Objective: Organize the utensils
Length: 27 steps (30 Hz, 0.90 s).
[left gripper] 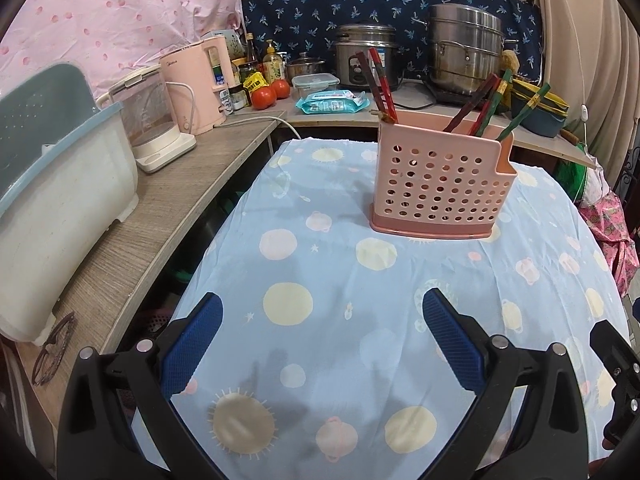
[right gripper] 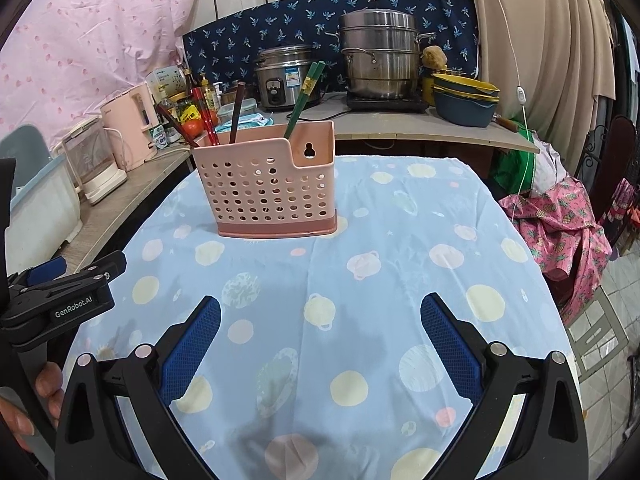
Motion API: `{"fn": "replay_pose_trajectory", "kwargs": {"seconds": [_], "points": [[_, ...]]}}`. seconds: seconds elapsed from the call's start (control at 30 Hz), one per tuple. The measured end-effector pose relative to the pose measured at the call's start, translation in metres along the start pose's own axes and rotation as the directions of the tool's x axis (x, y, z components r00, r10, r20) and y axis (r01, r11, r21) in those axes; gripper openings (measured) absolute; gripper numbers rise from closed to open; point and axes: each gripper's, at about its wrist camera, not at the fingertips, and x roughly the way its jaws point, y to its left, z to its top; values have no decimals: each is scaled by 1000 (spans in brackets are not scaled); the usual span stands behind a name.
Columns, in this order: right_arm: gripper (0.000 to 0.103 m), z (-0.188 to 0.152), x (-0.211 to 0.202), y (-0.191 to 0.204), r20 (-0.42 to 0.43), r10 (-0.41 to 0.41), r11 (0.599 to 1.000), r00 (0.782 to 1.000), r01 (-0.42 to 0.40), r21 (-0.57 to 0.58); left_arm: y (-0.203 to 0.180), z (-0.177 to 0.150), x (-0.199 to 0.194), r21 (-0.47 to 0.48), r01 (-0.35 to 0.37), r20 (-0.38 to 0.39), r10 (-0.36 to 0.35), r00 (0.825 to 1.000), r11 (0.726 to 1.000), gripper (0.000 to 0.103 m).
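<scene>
A pink perforated utensil holder [left gripper: 440, 184] [right gripper: 268, 188] stands upright on the blue patterned tablecloth [left gripper: 320, 260] [right gripper: 360, 280]. Red and brown chopsticks [left gripper: 380, 84] [right gripper: 208, 120] lean in one end of it, and green chopsticks [left gripper: 524, 114] [right gripper: 306, 98] stick out of the other. My left gripper [left gripper: 320, 312] hovers open over the cloth well short of the holder, holding nothing. My right gripper [right gripper: 320, 314] is open too, also over the near cloth with nothing between its blue pads. In the right wrist view, the left gripper [right gripper: 60, 284] shows at the left edge, held by a hand [right gripper: 44, 392].
A wooden counter [left gripper: 172, 208] runs along the left with a white dish bin [left gripper: 60, 208], a glass kettle [left gripper: 156, 124] and a pink kettle [left gripper: 200, 84]. Behind stand a rice cooker [right gripper: 284, 76], a steel steamer pot [right gripper: 380, 52], stacked bowls [right gripper: 466, 100], tomatoes [left gripper: 264, 98] and bottles.
</scene>
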Motion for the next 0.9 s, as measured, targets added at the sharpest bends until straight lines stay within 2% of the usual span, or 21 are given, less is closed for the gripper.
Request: {"fn": "replay_pose_trajectory", "kwargs": {"seconds": [0.9], "points": [[96,-3,2,-6,-7,-20,1000,1000,21,16,5,-7,10,-1,2,-47,-2,999,1000,96]]}}
